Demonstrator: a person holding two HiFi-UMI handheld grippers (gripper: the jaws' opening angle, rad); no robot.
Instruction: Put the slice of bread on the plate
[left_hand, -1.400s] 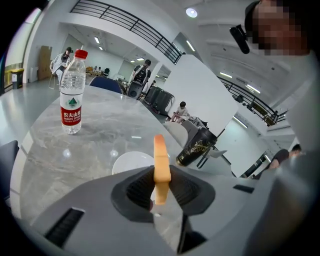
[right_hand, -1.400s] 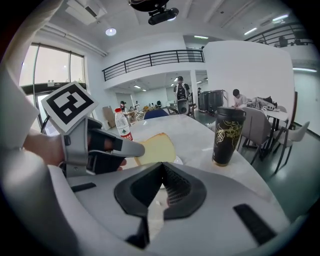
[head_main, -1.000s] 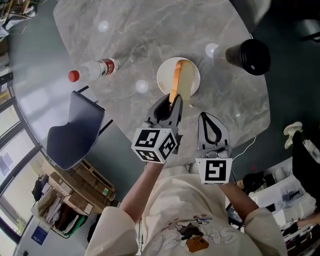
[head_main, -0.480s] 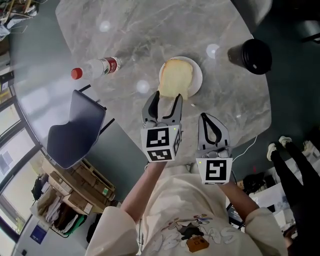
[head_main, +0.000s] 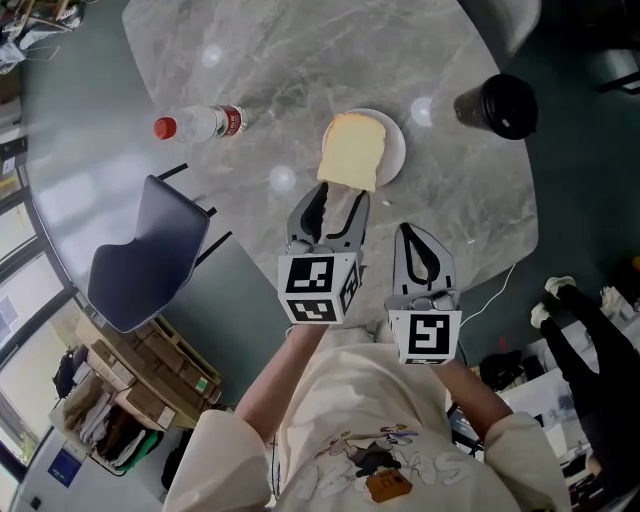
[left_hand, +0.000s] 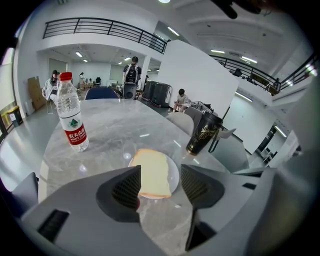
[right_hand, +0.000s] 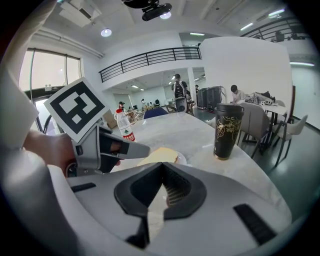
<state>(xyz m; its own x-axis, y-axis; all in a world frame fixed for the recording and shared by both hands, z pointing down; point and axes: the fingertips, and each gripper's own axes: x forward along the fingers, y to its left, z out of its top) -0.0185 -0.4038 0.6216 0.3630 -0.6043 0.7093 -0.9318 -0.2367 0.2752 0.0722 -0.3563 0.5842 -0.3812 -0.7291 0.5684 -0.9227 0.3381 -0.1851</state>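
The slice of bread (head_main: 352, 150) lies flat on the small white plate (head_main: 398, 152) on the marble table; it overhangs the plate's near rim. My left gripper (head_main: 333, 197) hovers just short of the plate. Its jaws have just been opening and now stand wide apart, with nothing between them. In the left gripper view the bread (left_hand: 152, 172) and plate (left_hand: 174, 173) show beyond the open left gripper (left_hand: 160, 186). My right gripper (head_main: 415, 232) is shut and empty, beside the left one near the table's edge. The right gripper view shows the shut right gripper (right_hand: 161, 169) and the bread (right_hand: 161, 156).
A water bottle (head_main: 200, 123) lies at the table's left. A tall black cup (head_main: 497, 105) stands at the far right. A dark chair (head_main: 145, 255) sits by the table's left edge. A person's legs (head_main: 590, 340) show at the lower right.
The left jaws opened and the bread, held on edge over the plate a second ago, now lies flat on it. The left gripper drew back slightly. The right gripper stayed put.
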